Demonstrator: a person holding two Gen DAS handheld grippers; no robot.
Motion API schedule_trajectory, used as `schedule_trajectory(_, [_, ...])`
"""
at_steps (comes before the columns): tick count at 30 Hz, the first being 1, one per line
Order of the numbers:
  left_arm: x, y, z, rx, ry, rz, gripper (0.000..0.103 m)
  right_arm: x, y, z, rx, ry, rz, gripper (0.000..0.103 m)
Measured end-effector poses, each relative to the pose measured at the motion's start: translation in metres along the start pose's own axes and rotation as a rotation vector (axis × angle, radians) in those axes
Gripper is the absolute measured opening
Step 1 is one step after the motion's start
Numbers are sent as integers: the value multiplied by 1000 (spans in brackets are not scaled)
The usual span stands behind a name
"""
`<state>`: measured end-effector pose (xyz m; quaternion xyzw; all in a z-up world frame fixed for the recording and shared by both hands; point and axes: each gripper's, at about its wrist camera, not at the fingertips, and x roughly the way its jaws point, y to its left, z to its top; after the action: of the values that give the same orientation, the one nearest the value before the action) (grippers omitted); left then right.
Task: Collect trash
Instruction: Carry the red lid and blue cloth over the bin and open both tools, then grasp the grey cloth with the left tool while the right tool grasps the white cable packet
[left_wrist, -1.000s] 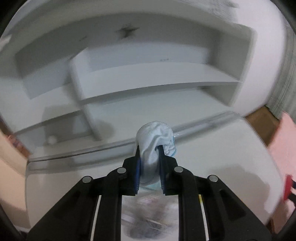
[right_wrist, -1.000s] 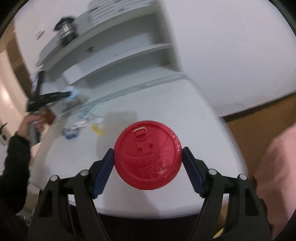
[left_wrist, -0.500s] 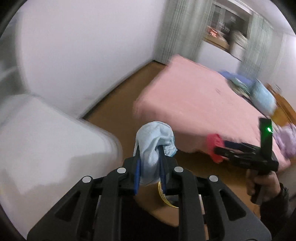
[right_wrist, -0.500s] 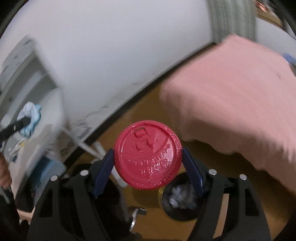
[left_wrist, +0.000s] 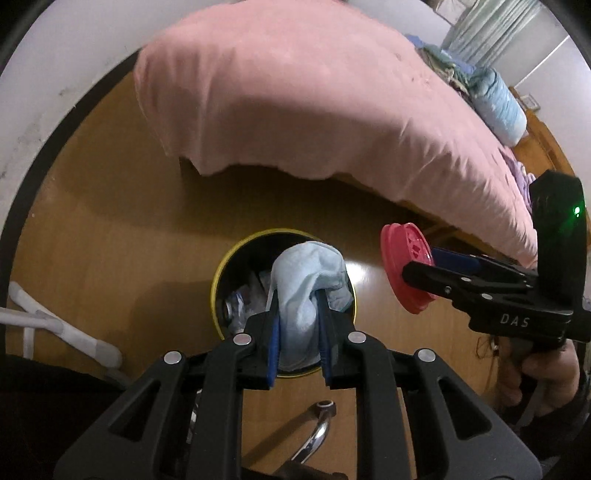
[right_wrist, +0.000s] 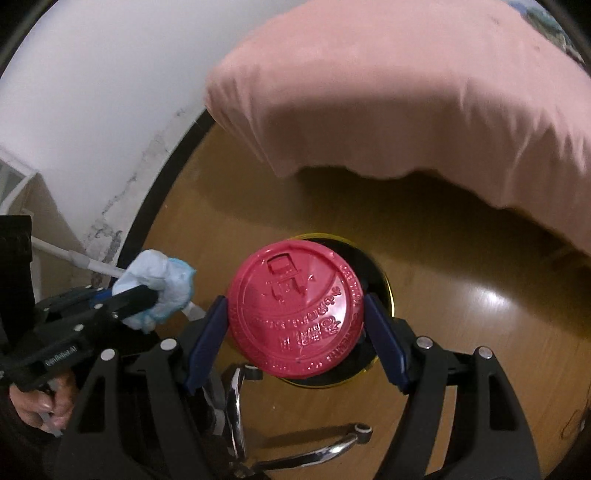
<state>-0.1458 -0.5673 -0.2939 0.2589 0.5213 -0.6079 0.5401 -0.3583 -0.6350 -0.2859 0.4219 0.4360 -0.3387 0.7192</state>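
We take the round yellow-rimmed black waste bin (left_wrist: 221, 273) standing on the brown wooden floor (left_wrist: 110, 221) as our landmark. Our left gripper (left_wrist: 297, 334) hangs straight above the bin's mouth, its blue-padded jaws drawn close together and clamped on a crumpled pale-blue tissue wad (left_wrist: 304, 280) — the wad bulges out above the fingertips and covers part of the opening in the left wrist view. Inside the bin, to the left of the wad, we see crumpled pale scraps (left_wrist: 243, 295), too dim to name.

Our right gripper (right_wrist: 295, 315) also hangs over the bin (right_wrist: 384, 280), its jaws spread wide and pressed against opposite edges of a round red plastic cup lid (right_wrist: 295, 314) with raised lettering. In the right wrist view the lid hides most of the bin's mouth. From the left wrist view the same lid (left_wrist: 404, 267) appears edge-on, up and to the right of the bin's rim, not touching it.

Beyond the bin lies a bed draped in a pink sheet (left_wrist: 314, 92), its hem hanging above the floor. Nearer us than the bin, chrome chair legs (right_wrist: 236, 402) show low in both views — one (left_wrist: 314, 435) just below the left gripper. Left of the bin, white tubular bars (left_wrist: 55, 325) slant along the floor.
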Motion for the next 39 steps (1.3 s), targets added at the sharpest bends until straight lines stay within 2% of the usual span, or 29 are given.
schedule_trajectory(3, [18, 1, -20, 3, 11, 9, 17, 10, -3, -1, 15, 19, -2, 72])
schedule_trajectory(6, [32, 5, -18, -13, 39, 20, 18, 11, -4, -1, 22, 27, -1, 72])
schedule_trajectory(8, [29, 2, -20, -9, 32, 27, 27, 13, -5, -3, 24, 32, 1, 72])
schedule_trajectory(10, [28, 1, -23, 4, 24, 36, 50, 18, -8, -3, 27, 39, 2, 72])
schedule_trajectory(11, [25, 0, -23, 9, 21, 37, 54, 19, -8, -3, 27, 43, 4, 72])
schedule_trajectory(18, [20, 6, -26, -11, 16, 39, 59, 20, 0, -3, 11, 47, 4, 72])
schedule_trajectory(22, [13, 7, -26, -15, -5, 45, 66, 19, 2, -4, 4, 46, 7, 73])
schedule_trajectory(23, [9, 8, -26, -18, -11, 49, 67, 19, 3, -3, 2, 46, 9, 73])
schedule_trajectory(24, [5, 8, -25, -23, -20, 49, 68, 18, 4, -2, -1, 42, 8, 79])
schedule_trajectory(26, [-12, 10, -21, -27, -62, 51, 74, 14, 7, -3, -10, 27, 2, 83])
schedule_trajectory(28, [-29, 6, -17, 9, -97, 70, 78, 11, 12, -1, -28, 24, -11, 84])
schedule_trajectory(32, [-89, -3, -9, 32, -193, 85, 84, -12, 28, 9, -68, -19, -23, 84])
schedule_trajectory(34, [-122, -6, -10, 35, -236, 98, 91, -30, 43, 17, -103, -59, -24, 84])
schedule_trajectory(38, [-209, -5, -24, 87, -328, 179, 93, -74, 106, 35, -241, -159, 27, 84])
schedule_trajectory(39, [-243, 2, -34, 79, -372, 234, 94, -86, 133, 39, -296, -184, 52, 85])
